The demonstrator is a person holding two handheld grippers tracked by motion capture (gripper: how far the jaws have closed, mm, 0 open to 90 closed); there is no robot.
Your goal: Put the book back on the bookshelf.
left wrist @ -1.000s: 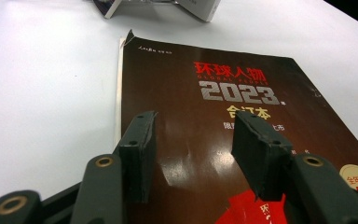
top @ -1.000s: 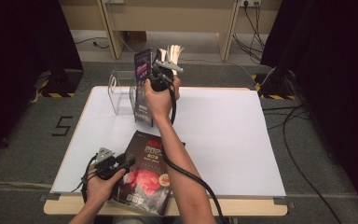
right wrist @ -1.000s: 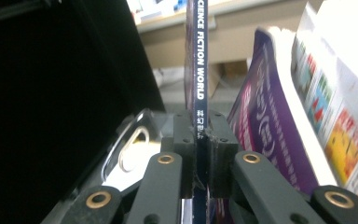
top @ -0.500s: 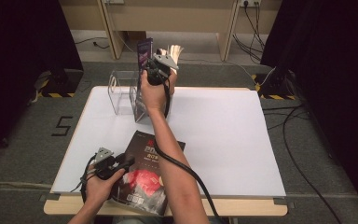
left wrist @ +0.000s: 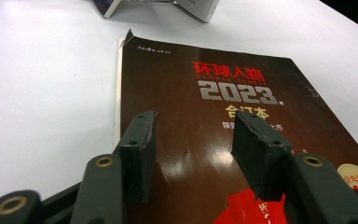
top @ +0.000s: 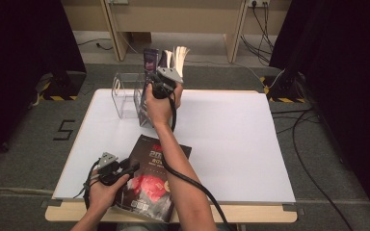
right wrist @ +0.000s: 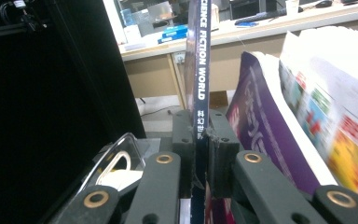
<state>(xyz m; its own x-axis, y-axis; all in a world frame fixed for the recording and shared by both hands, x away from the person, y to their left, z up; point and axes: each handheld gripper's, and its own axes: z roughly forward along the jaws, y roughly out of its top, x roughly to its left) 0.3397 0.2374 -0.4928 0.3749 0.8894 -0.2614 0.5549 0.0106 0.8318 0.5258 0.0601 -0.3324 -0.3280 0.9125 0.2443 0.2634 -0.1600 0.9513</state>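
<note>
1. The right gripper (right wrist: 200,140) is seen nearly closed, its pads clamped flat on the spine of a thin blue magazine (right wrist: 200,70) lettered "Science Fiction World"; the jaws have just been easing apart a little, with the spine between them.
2. That magazine is held upright at the clear acrylic rack (top: 125,94) at the far left of the white table (top: 231,139), beside a purple magazine (right wrist: 261,126) and a fanned one with colourful pages (right wrist: 326,93) already standing there.
3. The step in hand is judged to be setting the blue magazine into the rack. It should be kept vertical and parallel to its neighbours, lowered until its bottom edge is borne by the rack floor, and only then released fully, so that it is not left to topple.
4. The left gripper (left wrist: 193,154) is held half open and empty, over the dark "2023" magazine (top: 151,178) lying flat at the near table edge.
</note>
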